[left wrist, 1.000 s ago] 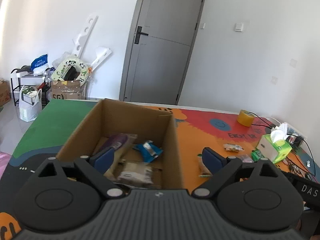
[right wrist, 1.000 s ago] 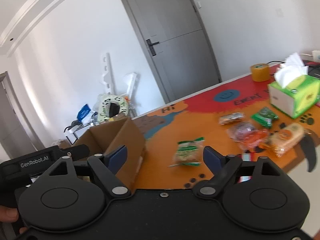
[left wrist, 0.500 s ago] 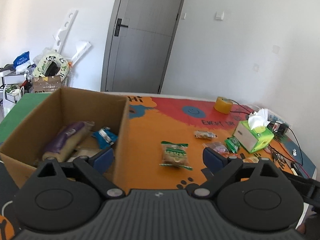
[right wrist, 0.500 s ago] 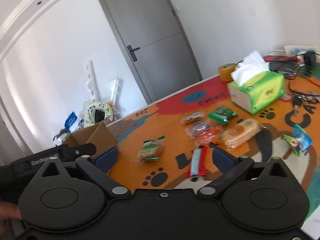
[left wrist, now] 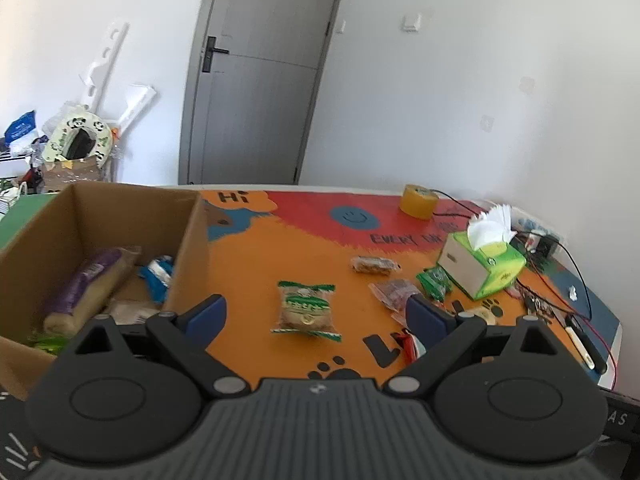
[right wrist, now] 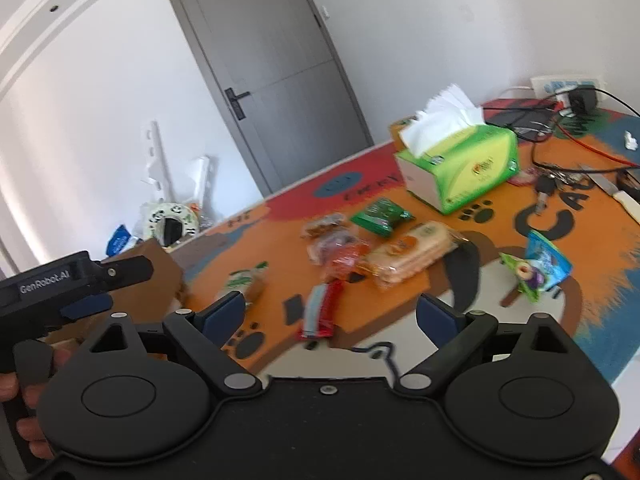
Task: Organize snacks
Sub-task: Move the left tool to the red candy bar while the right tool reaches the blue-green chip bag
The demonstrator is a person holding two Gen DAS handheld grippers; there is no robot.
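A cardboard box (left wrist: 188,240) stands at the left with a purple-wrapped roll (left wrist: 80,284) and a blue packet (left wrist: 160,276) inside. My left gripper (left wrist: 316,312) is open above the orange mat, and a green-and-white snack packet (left wrist: 306,306) lies beyond its gap. My right gripper (right wrist: 332,312) hangs over the loose snacks; its jaws are closing and grip nothing. A red packet (right wrist: 320,310) lies on the mat below that gap. Further off are a long biscuit pack (right wrist: 412,252), a green packet (right wrist: 380,216) and a blue-green packet (right wrist: 536,268).
A green tissue box (right wrist: 468,168) stands behind the snacks, a tape roll (left wrist: 418,200) beyond it. Cables and keys (right wrist: 556,180) crowd the right end near the table edge. A hand (right wrist: 12,392) holds the left tool's black body (right wrist: 52,284) at the left.
Both views have swung right, away from the box and toward the loose snacks. The box now sits at the left edge, and the right gripper is lower over the snack pile.
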